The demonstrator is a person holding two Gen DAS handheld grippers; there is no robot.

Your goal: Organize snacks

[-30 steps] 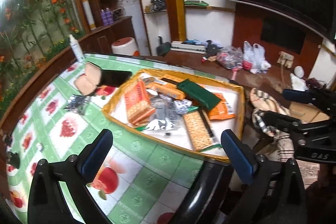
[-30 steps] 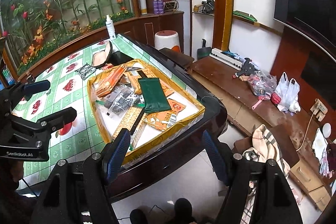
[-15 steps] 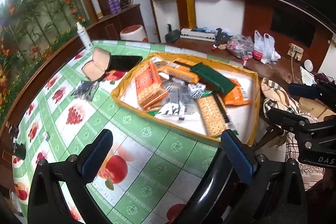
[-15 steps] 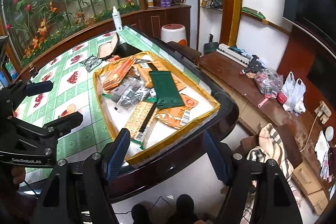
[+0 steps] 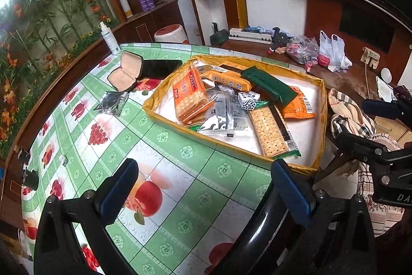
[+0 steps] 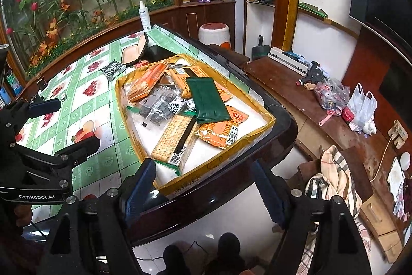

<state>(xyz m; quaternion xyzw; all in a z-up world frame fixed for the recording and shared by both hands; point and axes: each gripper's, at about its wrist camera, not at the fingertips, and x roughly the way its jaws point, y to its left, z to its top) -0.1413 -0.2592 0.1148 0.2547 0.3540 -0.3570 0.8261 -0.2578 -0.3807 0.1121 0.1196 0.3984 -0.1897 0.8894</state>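
Snacks, heaped loosely in the yellow-rimmed tray (image 5: pixel 320 105) near the table (image 5: pixel 180 184) edge: orange cracker pack (image 5: pixel 189 94) at 9 o'clock, green pouch (image 5: pixel 267 86) at 1 o'clock, long cracker sleeve (image 5: pixel 270 132) at 5 o'clock. One silver packet (image 5: pixel 112 99) lies outside, toward 9 o'clock. Left gripper (image 5: pixel 203 187) and right gripper (image 6: pixel 203 190) both stand with jaws spread, empty, short of the tray. Compared with one second earlier, both cameras sit closer to the tray and the packs have not shifted, so sorting stands unchanged.
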